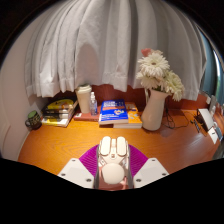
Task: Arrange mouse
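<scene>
A white computer mouse (112,160) sits between my gripper's (112,163) two fingers, its buttons pointing away from me. Both purple pads (92,157) press against its sides, so the gripper is shut on it. The mouse is held above the near part of the wooden desk (70,145). The underside of the mouse is hidden.
At the back of the desk stand a white vase with flowers (154,100), a stack of books (119,112), a small bottle (92,101), more books at the left (58,110) and a device at the right (208,122). White curtains (90,50) hang behind.
</scene>
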The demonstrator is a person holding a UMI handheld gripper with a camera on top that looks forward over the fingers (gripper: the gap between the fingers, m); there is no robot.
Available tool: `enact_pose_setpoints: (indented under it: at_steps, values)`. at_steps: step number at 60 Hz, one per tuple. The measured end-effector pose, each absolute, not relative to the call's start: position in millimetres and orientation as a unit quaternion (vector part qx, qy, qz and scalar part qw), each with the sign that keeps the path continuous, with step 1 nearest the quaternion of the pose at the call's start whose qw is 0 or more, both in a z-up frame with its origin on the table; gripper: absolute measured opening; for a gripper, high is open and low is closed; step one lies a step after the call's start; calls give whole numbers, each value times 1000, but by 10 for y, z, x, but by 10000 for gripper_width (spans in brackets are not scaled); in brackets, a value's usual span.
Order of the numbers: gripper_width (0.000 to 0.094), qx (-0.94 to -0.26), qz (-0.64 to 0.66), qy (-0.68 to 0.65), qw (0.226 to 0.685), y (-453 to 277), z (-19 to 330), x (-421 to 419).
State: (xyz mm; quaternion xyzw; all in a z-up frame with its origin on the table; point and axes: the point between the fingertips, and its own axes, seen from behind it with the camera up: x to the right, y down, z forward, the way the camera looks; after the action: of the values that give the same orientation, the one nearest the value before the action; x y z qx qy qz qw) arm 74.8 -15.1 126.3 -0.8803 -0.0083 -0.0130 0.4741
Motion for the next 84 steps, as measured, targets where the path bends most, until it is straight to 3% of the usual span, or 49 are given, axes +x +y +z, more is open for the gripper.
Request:
enact_pose_setpoints:
  at_steps: [9, 22, 37, 39, 43, 45, 51, 72, 84]
  values:
    - [392, -904, 10, -14, 426, -174, 499, 649]
    - [394, -921, 20, -33, 387, -187, -97, 489]
    - [555, -913, 24, -25, 407, -176, -111, 476]
    - [607, -914, 29, -25, 403, -184, -108, 444]
    - [819, -922, 32, -37, 385, -221, -119, 397]
    - [870, -925, 19, -45, 377, -253, -92, 422]
    - [861, -926, -7, -53, 374, -360, 163, 456]
    - [855, -906, -6, 5, 423, -1527, 1575, 347]
    - [855, -903, -26, 10, 430, -2229, 1864, 231]
